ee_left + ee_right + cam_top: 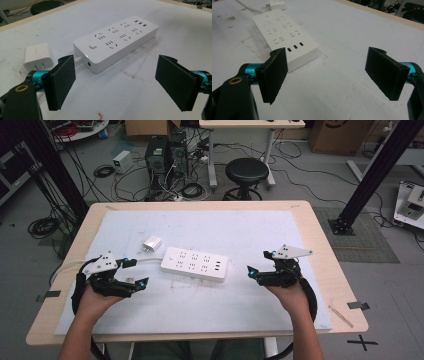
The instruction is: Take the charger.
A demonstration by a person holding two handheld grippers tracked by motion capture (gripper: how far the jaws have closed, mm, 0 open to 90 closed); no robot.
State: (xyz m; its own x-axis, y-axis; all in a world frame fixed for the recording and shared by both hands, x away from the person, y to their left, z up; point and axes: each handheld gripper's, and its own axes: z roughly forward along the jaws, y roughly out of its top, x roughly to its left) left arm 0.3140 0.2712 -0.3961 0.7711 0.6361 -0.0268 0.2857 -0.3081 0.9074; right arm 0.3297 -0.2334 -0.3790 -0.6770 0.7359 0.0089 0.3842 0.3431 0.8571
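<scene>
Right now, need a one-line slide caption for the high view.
Left gripper and right gripper, both open and empty, flank a white power strip on the table; white plug adapter lies behind.

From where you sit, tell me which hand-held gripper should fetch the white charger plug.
Left. The left hand-held gripper is open and empty, and the charger plug lies just beyond it. The right hand-held gripper is past the power strip's far end.
</scene>
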